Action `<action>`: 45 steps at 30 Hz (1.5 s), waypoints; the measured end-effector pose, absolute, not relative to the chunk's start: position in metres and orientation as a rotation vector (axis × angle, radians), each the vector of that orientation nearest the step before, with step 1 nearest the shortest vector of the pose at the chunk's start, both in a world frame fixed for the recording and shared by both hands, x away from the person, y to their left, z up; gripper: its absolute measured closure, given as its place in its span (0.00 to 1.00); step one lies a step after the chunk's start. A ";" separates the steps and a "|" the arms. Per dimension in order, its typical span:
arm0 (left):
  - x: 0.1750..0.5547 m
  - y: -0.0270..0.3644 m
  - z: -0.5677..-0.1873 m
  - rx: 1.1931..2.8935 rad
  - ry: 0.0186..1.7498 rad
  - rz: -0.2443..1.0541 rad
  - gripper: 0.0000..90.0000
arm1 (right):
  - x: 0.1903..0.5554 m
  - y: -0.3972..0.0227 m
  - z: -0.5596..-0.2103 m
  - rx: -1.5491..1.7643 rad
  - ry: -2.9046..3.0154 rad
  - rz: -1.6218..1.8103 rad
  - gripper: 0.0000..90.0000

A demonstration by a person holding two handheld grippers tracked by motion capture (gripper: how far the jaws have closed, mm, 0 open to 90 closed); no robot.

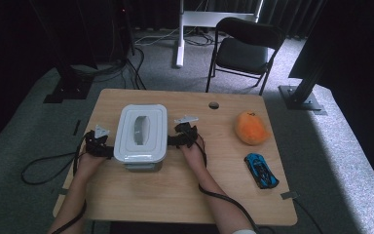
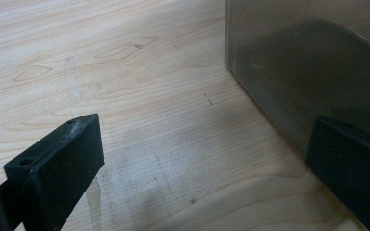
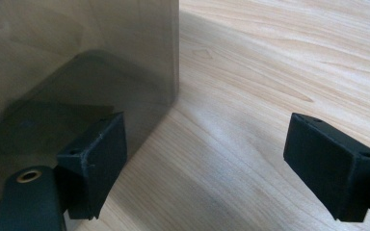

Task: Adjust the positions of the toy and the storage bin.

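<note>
A translucent grey box with a white lid (image 1: 141,131) stands left of centre on the wooden table (image 1: 175,190). My left gripper (image 1: 99,142) sits low at the box's left side. In the left gripper view the left gripper (image 2: 207,144) is open over bare wood, its right finger (image 2: 351,173) close against the box wall (image 2: 308,62). My right gripper (image 1: 181,136) sits at the box's right side. The right gripper (image 3: 207,144) is open too, its left finger (image 3: 99,159) beside the box wall (image 3: 77,62). Neither holds anything.
An orange plush toy (image 1: 251,127) lies at the right of the table, with a blue toy car (image 1: 261,170) nearer the front edge. A cable hole (image 1: 214,105) is near the far edge. A black folding chair (image 1: 243,48) stands behind the table.
</note>
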State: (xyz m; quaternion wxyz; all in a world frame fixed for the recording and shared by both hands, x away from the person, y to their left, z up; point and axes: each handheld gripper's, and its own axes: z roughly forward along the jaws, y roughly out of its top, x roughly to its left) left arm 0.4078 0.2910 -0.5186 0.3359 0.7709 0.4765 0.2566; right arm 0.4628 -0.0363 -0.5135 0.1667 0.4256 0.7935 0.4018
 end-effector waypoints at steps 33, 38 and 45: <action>0.396 0.250 -0.513 2.065 1.177 0.664 0.00 | 0.454 -0.070 -0.510 1.161 2.291 1.135 0.25; 0.395 0.242 -0.514 2.067 1.164 0.650 0.00 | 0.451 -0.080 -0.511 1.164 2.297 1.146 0.25; 0.391 0.232 -0.514 2.069 1.146 0.669 0.00 | 0.446 -0.090 -0.511 1.154 2.290 1.148 0.26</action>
